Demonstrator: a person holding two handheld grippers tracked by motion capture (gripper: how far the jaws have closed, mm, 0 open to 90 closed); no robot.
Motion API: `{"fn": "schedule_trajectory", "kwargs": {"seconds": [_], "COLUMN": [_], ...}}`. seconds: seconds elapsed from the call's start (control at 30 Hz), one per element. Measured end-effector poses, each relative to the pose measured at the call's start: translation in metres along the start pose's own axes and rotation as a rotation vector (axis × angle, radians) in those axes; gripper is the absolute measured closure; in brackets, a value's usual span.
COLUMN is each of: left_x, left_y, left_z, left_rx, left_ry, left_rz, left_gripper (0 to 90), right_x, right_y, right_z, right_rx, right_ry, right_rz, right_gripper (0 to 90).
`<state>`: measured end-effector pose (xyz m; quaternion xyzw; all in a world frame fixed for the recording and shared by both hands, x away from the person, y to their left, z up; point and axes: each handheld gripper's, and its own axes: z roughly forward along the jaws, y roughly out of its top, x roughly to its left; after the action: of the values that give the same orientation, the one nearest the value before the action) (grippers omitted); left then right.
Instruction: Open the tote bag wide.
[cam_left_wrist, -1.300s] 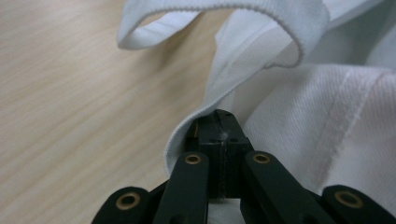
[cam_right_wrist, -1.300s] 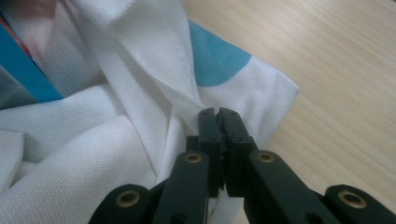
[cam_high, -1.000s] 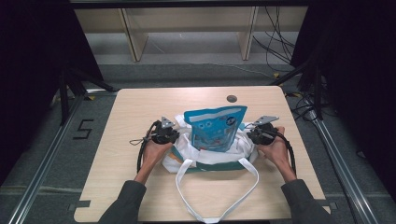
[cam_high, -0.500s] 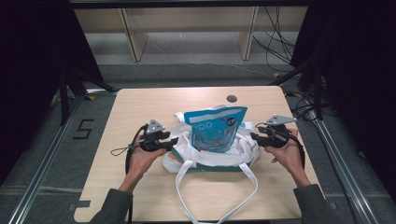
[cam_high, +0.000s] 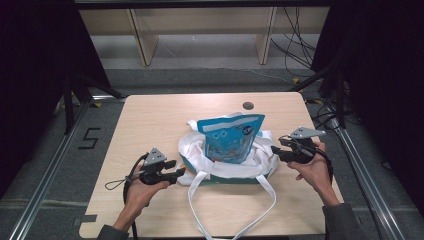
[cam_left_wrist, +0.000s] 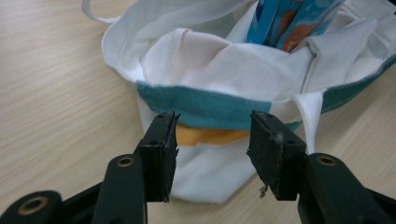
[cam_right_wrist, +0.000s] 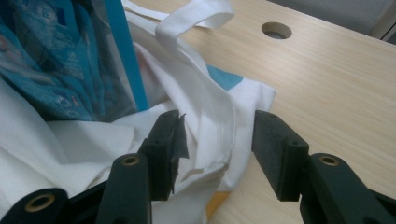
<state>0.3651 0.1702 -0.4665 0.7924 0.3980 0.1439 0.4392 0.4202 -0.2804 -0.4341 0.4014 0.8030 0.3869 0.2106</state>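
A white cloth tote bag (cam_high: 220, 167) with a teal band lies slumped mid-table, and a blue printed pouch (cam_high: 231, 137) stands upright in its mouth. My left gripper (cam_high: 183, 172) sits at the bag's left edge. Its jaws have just been opening, and in the left gripper view (cam_left_wrist: 212, 144) they stand apart, with the bag's teal band (cam_left_wrist: 210, 107) just ahead and no pad pressing on it. My right gripper (cam_high: 274, 150) is at the bag's right edge. It has also just been opening (cam_right_wrist: 217, 144), and a loose fold of the bag (cam_right_wrist: 210, 107) lies in the gap.
The bag's two long white handles (cam_high: 235, 220) loop toward the table's near edge. A round hole (cam_high: 248, 106) is in the light wood tabletop (cam_high: 150, 120) behind the bag. Wooden shelf legs and cables lie on the floor beyond the table.
Both grippers have opened and drawn outward from the bag's sides, the left one further left and nearer me. The bag's rim has slumped lower around the pouch.
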Motion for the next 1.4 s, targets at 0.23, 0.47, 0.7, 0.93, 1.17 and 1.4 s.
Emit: {"fn": "schedule_trajectory", "kwargs": {"seconds": [0.23, 0.47, 0.7, 0.93, 1.17, 1.4], "left_x": [0.003, 0.004, 0.002, 0.001, -0.004, -0.008], "left_y": [-0.014, -0.023, -0.027, -0.031, -0.037, -0.046], "left_z": [-0.006, -0.010, -0.012, -0.012, -0.014, -0.019], "left_rx": [0.003, 0.018, 0.015, 0.016, -0.006, -0.012], "left_ry": [0.029, 0.046, 0.049, 0.046, 0.063, 0.060], "left_rz": [-0.012, -0.020, -0.020, -0.007, -0.013, -0.012], "left_gripper": [44.5, 40.7, 38.2, 35.0, 30.8, 25.6], "right_x": [0.003, 0.003, 0.006, 0.010, 0.009, 0.014], "right_y": [-0.008, -0.015, -0.020, -0.025, -0.034, -0.044], "right_z": [-0.010, -0.013, -0.016, -0.018, -0.019, -0.027], "right_rx": [-0.003, -0.002, 0.001, 0.009, 0.002, -0.004], "right_ry": [0.017, 0.023, 0.027, 0.035, 0.046, 0.014], "right_rz": [0.035, 0.021, 0.009, 0.029, 0.036, 0.077], "right_gripper": [49.1, 46.7, 45.8, 44.9, 44.0, 43.4]}}
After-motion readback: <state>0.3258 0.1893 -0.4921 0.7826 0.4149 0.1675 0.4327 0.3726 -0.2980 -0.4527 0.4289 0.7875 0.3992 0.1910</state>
